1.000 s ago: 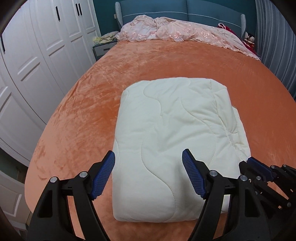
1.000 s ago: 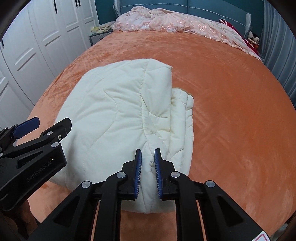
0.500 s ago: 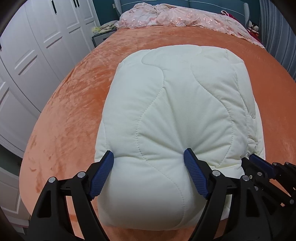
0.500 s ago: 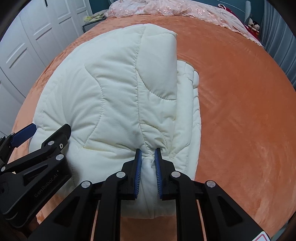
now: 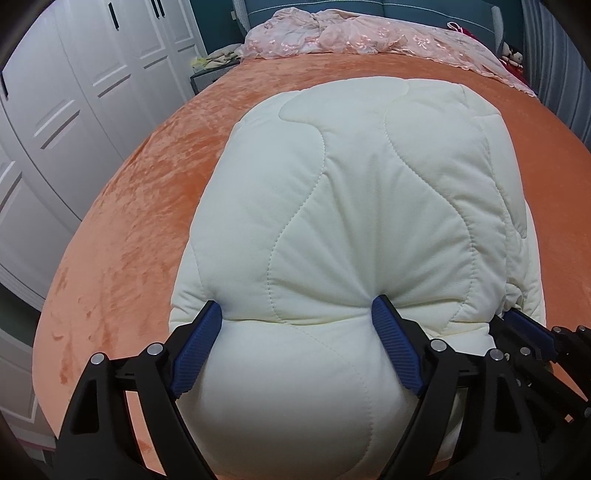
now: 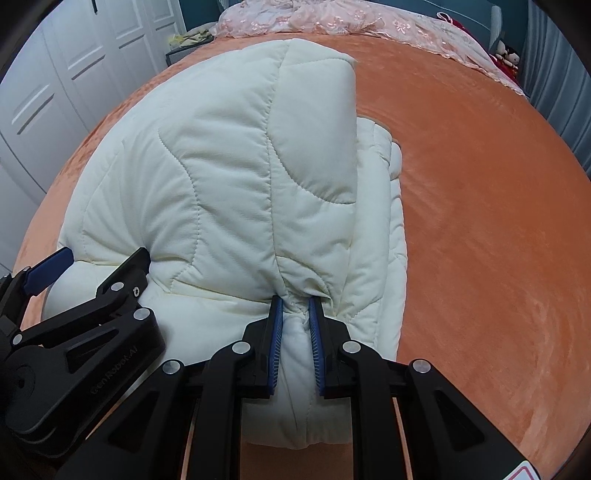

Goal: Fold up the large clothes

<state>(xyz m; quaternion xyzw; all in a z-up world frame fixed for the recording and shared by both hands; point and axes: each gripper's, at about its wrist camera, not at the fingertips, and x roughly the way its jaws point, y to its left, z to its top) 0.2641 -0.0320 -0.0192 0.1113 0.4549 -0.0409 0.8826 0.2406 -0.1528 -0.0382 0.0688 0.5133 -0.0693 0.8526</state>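
A cream quilted padded garment lies folded in a thick bundle on the orange bedspread. My left gripper is open wide, its blue pads pressed against the bundle's near end, which bulges between them. My right gripper is shut on a pinch of the same garment at its near right edge. The left gripper also shows at the lower left of the right wrist view, and the right gripper at the right edge of the left wrist view.
A pink lace cover is heaped at the head of the bed before a teal headboard. White wardrobe doors stand to the left, with a small bedside cabinet. Grey curtains hang at the right.
Both grippers have moved forward and lifted the garment's near end, so the bundle looms larger and bulges up. The left gripper's pads went from above the garment to pressing into it.
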